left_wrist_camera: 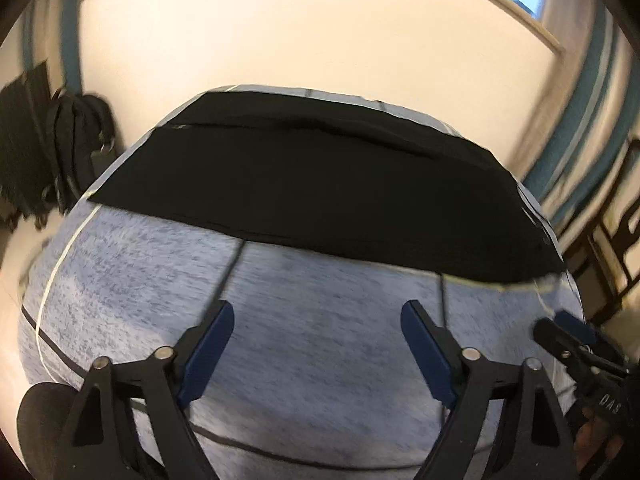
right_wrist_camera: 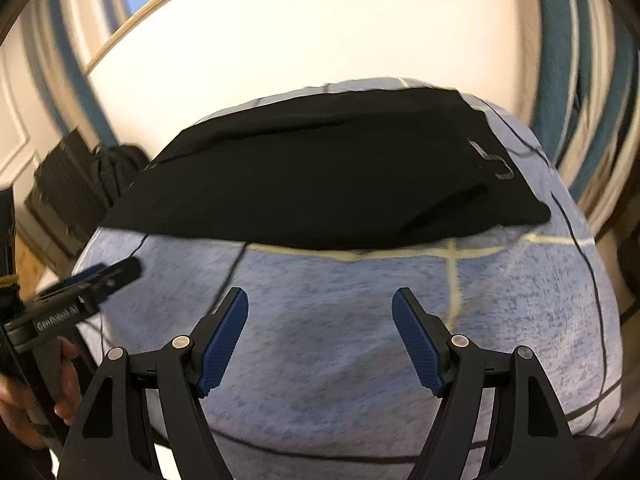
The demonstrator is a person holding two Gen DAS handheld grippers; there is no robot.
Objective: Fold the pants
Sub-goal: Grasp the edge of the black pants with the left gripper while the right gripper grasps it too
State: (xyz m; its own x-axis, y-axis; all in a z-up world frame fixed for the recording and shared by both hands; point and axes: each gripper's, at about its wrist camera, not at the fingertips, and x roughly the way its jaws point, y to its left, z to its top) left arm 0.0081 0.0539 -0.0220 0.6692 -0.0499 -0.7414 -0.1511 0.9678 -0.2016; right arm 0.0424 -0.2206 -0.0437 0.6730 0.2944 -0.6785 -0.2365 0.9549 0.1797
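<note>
Both the left gripper (left_wrist_camera: 317, 320) and right gripper (right_wrist_camera: 320, 308) are hanging wide open, empty; black pants (left_wrist_camera: 320, 184) are looking soft and floppy, so I'd be pinching the near hem corners.

You get bright, even light, motion blur across both views, strong fisheye bending and dark corners at the edges.

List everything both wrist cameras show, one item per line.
pants: one, black, lying flat across the far half of the blanket.
blanket: one, blue-grey with thin dark and pale lines, covering the surface under the pants.
backpack: one, black, by the wall to the left.
wall: cream, behind.
left tongs: black with blue pads, open, above the blanket.
right tongs: same, open, nothing between them.
hand: one, gripping the left handle.
</note>
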